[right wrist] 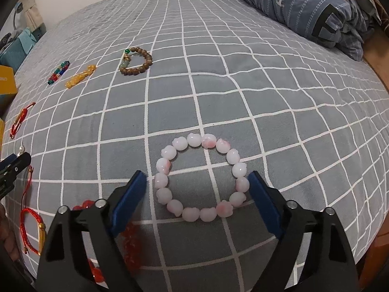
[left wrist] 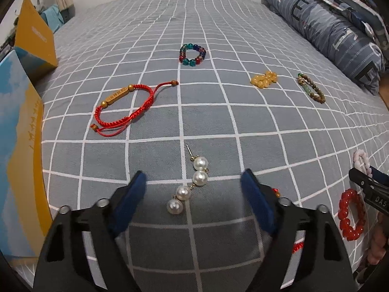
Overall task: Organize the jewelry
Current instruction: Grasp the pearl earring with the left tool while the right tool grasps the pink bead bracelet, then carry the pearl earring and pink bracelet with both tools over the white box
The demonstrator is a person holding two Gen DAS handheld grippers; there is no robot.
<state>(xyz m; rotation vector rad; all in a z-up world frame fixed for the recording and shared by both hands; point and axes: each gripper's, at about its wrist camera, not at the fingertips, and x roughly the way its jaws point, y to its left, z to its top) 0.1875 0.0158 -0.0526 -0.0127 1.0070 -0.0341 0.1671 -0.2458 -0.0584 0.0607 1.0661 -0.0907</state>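
Observation:
In the left wrist view my left gripper (left wrist: 193, 182) is open, its blue fingers on either side of a pearl earring pair (left wrist: 190, 185) lying on the grey checked bedsheet (left wrist: 218, 121). A red cord bracelet (left wrist: 124, 107), a multicolour bead bracelet (left wrist: 192, 55), a yellow bead piece (left wrist: 264, 79) and a brown bead bracelet (left wrist: 311, 88) lie beyond. In the right wrist view my right gripper (right wrist: 198, 182) is open around a pale pink bead bracelet (right wrist: 201, 177). A red bead bracelet (left wrist: 351, 214) lies at the right, partly under my right gripper (left wrist: 369, 189).
An open yellow and blue box (left wrist: 22, 146) stands at the left edge of the bed. A folded blue duvet (left wrist: 328, 24) lies along the right. Another red cord bracelet (right wrist: 32, 228) lies at the left of the right wrist view.

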